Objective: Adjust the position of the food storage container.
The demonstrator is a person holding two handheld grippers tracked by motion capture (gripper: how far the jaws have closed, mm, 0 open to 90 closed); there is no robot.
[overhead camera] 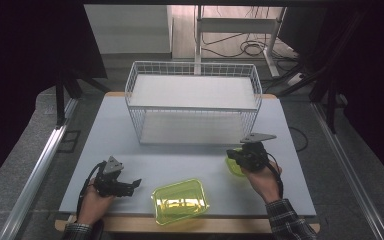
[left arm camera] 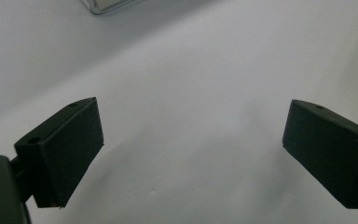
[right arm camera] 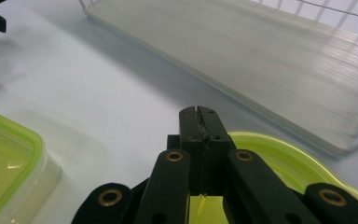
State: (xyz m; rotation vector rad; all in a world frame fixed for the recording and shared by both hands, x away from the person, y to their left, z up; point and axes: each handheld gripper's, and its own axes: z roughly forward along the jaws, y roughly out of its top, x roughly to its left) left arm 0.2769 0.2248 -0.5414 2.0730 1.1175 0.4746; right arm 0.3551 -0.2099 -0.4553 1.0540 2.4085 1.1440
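A: Count it off for me, nearest first.

B: Nearest the person, one box (overhead camera: 180, 201) of yellow-green plastic sits at the front edge of the table (overhead camera: 110, 130), about midway between the two hands. In the right gripper view the same box (right arm camera: 7, 163) shows at the left edge.

A: And the hands?

B: Two, each with one gripper. The left gripper (overhead camera: 130, 186) lies low by the front left of the table, just left of the box and apart from it. In its own view the left gripper (left arm camera: 193, 154) has its jaws wide apart, with bare table between them and nothing held.

A: The right one?

B: The right gripper (overhead camera: 230, 156) is over to the right, a little farther in. Its jaws meet; in its own view the right gripper (right arm camera: 200, 114) has them pressed together on the edge of one lid (right arm camera: 289, 158), the same yellow-green. A strip of the lid shows between the arms, beneath the jaws.

A: Where is the lid in the high view?

B: The lid (overhead camera: 234, 166) peeks out under the gripper, right of the box and apart from it.

A: Beyond that?

B: One white wire basket (overhead camera: 192, 102) stands at the far half of the table, with two shelves, both bare.
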